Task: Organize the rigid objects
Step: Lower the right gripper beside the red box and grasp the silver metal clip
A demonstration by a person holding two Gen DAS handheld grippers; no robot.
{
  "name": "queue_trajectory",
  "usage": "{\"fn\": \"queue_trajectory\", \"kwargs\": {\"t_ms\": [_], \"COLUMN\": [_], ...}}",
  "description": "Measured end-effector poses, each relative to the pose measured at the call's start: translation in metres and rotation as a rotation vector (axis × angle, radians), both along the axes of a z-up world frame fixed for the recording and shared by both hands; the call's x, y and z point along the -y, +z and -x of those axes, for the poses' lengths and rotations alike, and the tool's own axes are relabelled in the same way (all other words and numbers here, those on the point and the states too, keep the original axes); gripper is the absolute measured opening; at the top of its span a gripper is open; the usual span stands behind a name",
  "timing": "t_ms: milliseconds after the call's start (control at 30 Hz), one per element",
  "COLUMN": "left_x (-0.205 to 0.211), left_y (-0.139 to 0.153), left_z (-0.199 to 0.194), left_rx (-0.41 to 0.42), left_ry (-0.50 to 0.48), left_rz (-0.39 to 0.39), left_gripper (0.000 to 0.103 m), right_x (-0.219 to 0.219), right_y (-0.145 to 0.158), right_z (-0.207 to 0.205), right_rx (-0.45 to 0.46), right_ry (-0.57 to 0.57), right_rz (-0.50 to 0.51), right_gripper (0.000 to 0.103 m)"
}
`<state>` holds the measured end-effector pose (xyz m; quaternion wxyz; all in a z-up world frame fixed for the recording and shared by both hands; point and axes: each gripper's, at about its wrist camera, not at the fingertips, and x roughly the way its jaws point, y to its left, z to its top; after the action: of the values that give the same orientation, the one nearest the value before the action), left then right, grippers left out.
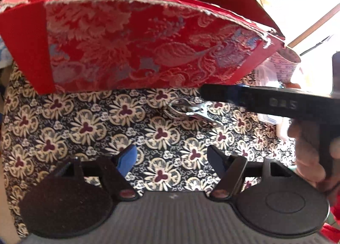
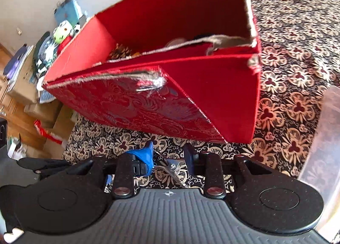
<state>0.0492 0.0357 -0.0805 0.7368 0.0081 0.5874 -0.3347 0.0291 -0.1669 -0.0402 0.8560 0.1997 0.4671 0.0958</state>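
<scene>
A: What's nearest the left claw (image 1: 170, 159)?

B: Its two fingers stand spread with nothing between them, only the flowered cloth (image 1: 85, 124) of the counter beneath. One finger carries a blue pad (image 1: 127, 160).

A: And just ahead of it?

B: A small metal clip (image 1: 189, 112) lies on the cloth, ahead and slightly to the right of the left claw. The right claw (image 1: 214, 93) reaches in from the right at that spot, its tip just above the clip.

A: Is the right claw gripping it?

B: In the right wrist view the right claw (image 2: 169, 154) has its fingers set narrowly either side of the metal clip (image 2: 170, 166), which sits low between them. The gap is still visible, so it reads as partly open; whether the pads touch the clip I cannot tell.

A: Farther out?

B: A red box (image 1: 136, 52) with a brocade front stands on the cloth right beyond both claws, its top open. From the right claw's side the red box (image 2: 191, 86) shows a torn upper edge and some small things inside, too blurred to name.

A: Anything to the sides?

B: A clear plastic container (image 2: 323, 137) sits at the right of the right claw.
</scene>
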Motion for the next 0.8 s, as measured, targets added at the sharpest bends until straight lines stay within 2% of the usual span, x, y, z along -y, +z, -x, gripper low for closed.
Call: {"fn": "queue_trajectory", "kwargs": {"t_ms": [167,367,533,800], "left_x": [-0.001,0.004,0.020,0.031], "left_y": [-0.002,-0.007,-0.010,-0.011], "left_z": [0.008,0.014,0.016,0.005], "left_rx": [0.001,-0.017,-0.008,-0.003], "left_ry": [-0.006,-0.016,-0.039,-0.033], "left_rz": [0.056,0.116,0.120,0.114], "left_gripper": [0.072,0.072,0.072,0.072], "right_x": [0.006,0.018,0.028,0.024], "right_y": [-0.009,-0.015,-0.015,-0.026], "right_z": [-0.006,-0.007,-0.006,-0.010], "right_rx": [-0.044,-0.123,-0.170,-0.251], "right_ry": [0.038,0.052,0.054,0.035], "right_rz": [-0.019,-0.126,-0.193,-0.386], "right_gripper": [0.014,0.014,0.016,0.017]}}
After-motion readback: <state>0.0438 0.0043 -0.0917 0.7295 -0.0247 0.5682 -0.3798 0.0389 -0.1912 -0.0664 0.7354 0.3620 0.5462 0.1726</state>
